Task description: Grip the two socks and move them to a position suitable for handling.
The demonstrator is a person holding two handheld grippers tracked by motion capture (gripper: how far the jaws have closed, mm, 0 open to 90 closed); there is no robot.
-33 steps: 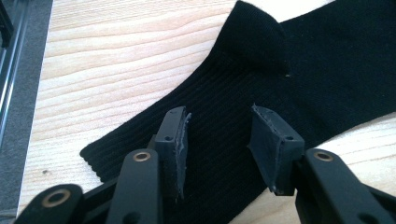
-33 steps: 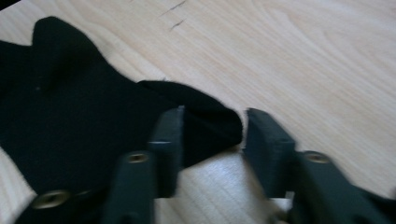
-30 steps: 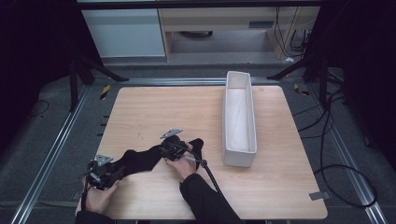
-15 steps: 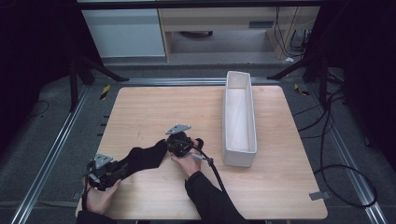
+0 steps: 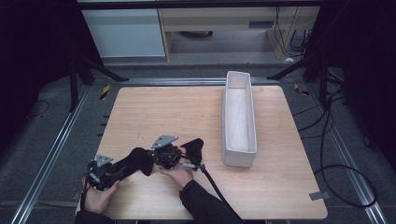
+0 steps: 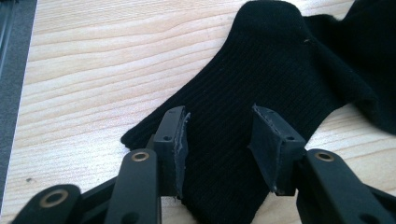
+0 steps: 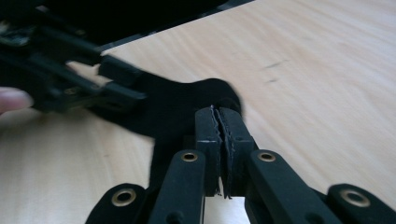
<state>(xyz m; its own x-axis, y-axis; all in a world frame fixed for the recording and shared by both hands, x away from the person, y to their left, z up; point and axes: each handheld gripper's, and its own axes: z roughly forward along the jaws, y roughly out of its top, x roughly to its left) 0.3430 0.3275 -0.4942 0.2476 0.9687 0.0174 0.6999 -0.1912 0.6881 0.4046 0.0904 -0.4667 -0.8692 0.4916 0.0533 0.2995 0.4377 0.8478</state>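
high view first: we see a black sock (image 5: 140,161) lying near the front left corner of the wooden table (image 5: 163,112), stretched between our two grippers. the left gripper (image 5: 100,173) sits at the sock's left end, held in a hand (image 5: 100,196) near the table's front edge. the right gripper (image 5: 161,156) is at the sock's right part, with the other hand (image 5: 180,173) under it and a black cable (image 5: 215,184) trailing off toward the front edge. a dark flap of the sock (image 5: 194,147) sticks out to the right of that gripper. a long white tray (image 5: 227,116) stands on the right half of the table, well apart from the sock.

left gripper view: we look along the two black jaws, which stand apart with the ribbed black sock (image 6: 261,88) lying flat on the wood between and beneath them. the pads (image 6: 180,140) do not press on the fabric; a clear gap of sock shows between them. these jaws have just closed in a little.

right gripper view: the jaws are brought together, pad against pad, and the sock's fabric (image 7: 187,109) is bunched right at their tips (image 7: 219,116); we read this as a pinch on the sock, with a thin fold caught between the pads. the left gripper (image 7: 70,70) shows blurred farther off at the upper left, over the sock's other end, with a fingertip (image 7: 11,100) at the frame's edge.
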